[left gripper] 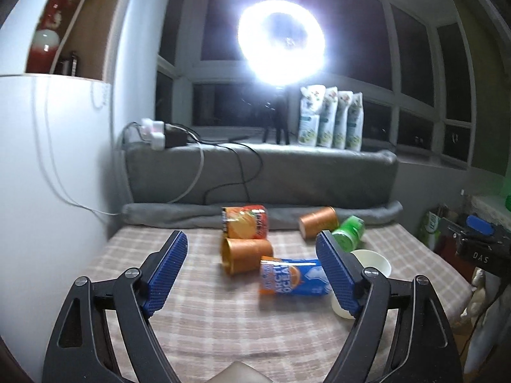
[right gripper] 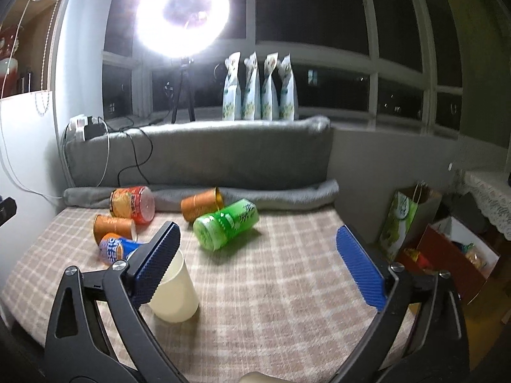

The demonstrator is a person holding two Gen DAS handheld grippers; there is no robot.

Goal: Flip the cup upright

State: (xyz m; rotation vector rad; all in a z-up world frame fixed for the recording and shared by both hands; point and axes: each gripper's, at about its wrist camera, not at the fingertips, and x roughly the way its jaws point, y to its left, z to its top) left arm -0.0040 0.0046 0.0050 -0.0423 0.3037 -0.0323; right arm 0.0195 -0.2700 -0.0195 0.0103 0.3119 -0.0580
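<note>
A cream paper cup [right gripper: 175, 290] stands upright on the checked cloth, mouth up, partly behind the left finger of my right gripper [right gripper: 258, 263]. That gripper is open and empty, with the cup just left of its gap. In the left wrist view the same cup [left gripper: 372, 263] shows behind the right finger of my left gripper [left gripper: 254, 269], which is also open and empty above the cloth. The cup's lower part is hidden by the finger there.
Lying on the cloth are two copper cups [left gripper: 247, 253] [left gripper: 319, 221], an orange can [left gripper: 245, 220], a blue and orange can [left gripper: 292, 276] and a green bottle [right gripper: 225, 228]. A grey cushion [right gripper: 198, 153] backs the bed. A ring light [right gripper: 182, 16] glares. Bags and boxes [right gripper: 447, 249] stand at right.
</note>
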